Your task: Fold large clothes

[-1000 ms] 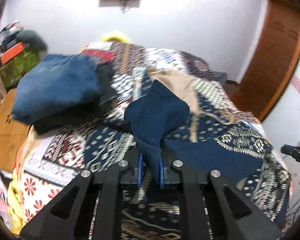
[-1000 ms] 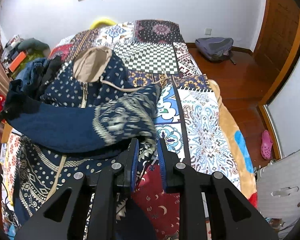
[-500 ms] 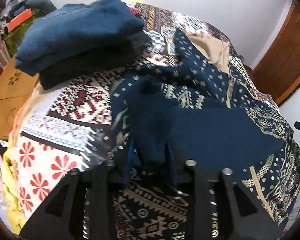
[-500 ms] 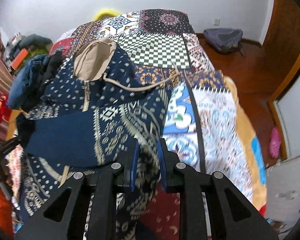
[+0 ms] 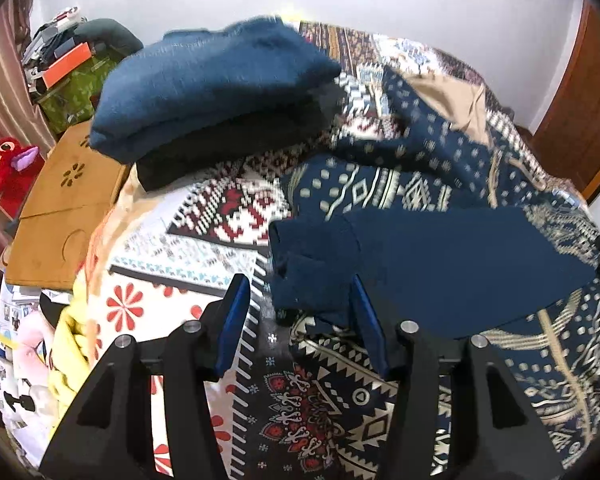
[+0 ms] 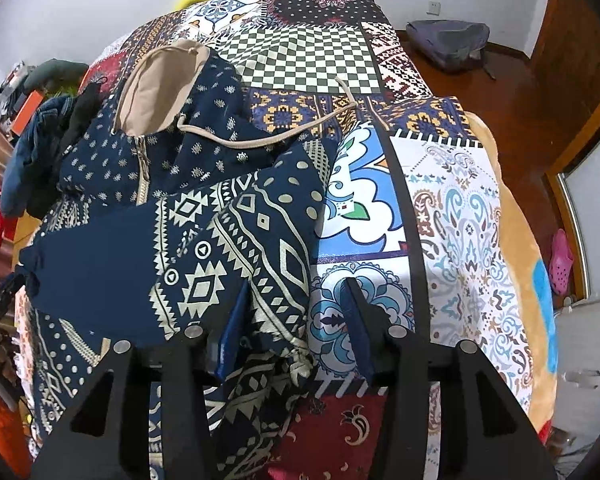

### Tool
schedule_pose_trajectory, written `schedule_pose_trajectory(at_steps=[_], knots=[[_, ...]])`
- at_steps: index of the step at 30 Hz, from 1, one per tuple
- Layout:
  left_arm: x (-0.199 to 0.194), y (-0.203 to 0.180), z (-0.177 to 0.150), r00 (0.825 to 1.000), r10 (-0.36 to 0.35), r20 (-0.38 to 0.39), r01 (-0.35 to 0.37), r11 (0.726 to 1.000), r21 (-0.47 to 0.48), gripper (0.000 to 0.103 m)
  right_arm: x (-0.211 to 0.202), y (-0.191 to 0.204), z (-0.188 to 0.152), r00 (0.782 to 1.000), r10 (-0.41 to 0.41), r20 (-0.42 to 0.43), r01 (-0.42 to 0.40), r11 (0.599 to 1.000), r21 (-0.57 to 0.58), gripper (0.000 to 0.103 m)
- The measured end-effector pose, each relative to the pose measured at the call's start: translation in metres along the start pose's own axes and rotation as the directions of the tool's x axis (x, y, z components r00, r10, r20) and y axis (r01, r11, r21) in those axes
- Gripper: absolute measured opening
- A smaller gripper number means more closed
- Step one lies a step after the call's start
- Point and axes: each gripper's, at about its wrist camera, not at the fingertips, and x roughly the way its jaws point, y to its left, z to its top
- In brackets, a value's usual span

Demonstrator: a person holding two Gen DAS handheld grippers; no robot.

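Note:
A navy hoodie with cream geometric print (image 6: 204, 216) lies on the patchwork bedspread (image 6: 452, 216), its tan-lined hood (image 6: 160, 88) toward the far end. One sleeve is folded across the body, its plain navy cuff (image 5: 312, 264) lying flat. My left gripper (image 5: 300, 300) is open, its jaws on either side of the cuff and not closed on it. My right gripper (image 6: 296, 304) is open over the hoodie's right edge (image 6: 284, 280); fabric lies between the jaws, unpinched.
A stack of folded clothes, blue on top of black (image 5: 212, 80), sits at the bed's left side. A tan wooden board (image 5: 60, 208) and a red plush toy (image 5: 4, 172) are off the bed's left. A grey backpack (image 6: 448, 40) lies on the wooden floor.
Both grippers were shut on the hoodie a second ago, holding the sleeve up. They lowered it across the body and have now opened; the cloth lies flat.

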Motion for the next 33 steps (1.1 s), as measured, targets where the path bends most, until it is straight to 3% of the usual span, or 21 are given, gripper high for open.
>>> schedule_pose_trajectory(at_steps=[4,11,16,23,33], knots=[[-0.025,-0.007,0.023,0.997,-0.006,0.074,0.005,1.0,0.017,0.053,-0.026,0.011,0.012,0.996,-0.023,0.081,0.026,0.999,-0.045,0.043],[-0.053,-0.048,0.076,0.981,-0.062,0.186,0.041,0.993,0.113,0.057,-0.061,0.033,0.048,0.98,0.017,0.197,-0.001,0.997,-0.081,0.043],[-0.056,-0.082,0.117,0.965,-0.143,0.222,0.107,0.981,0.164,0.061,-0.066,0.055,0.08,0.968,0.035,0.25,-0.006,0.993,-0.115,0.044],[-0.013,-0.116,0.164,0.972,-0.181,0.148,0.146,0.964,0.222,0.063,-0.034,0.078,0.123,0.971,0.071,0.229,-0.039,0.989,-0.143,0.044],[0.099,-0.132,0.208,0.983,-0.185,-0.021,0.186,0.977,0.103,0.063,0.07,0.102,0.174,0.995,0.088,0.053,-0.084,0.994,-0.075,0.044]])
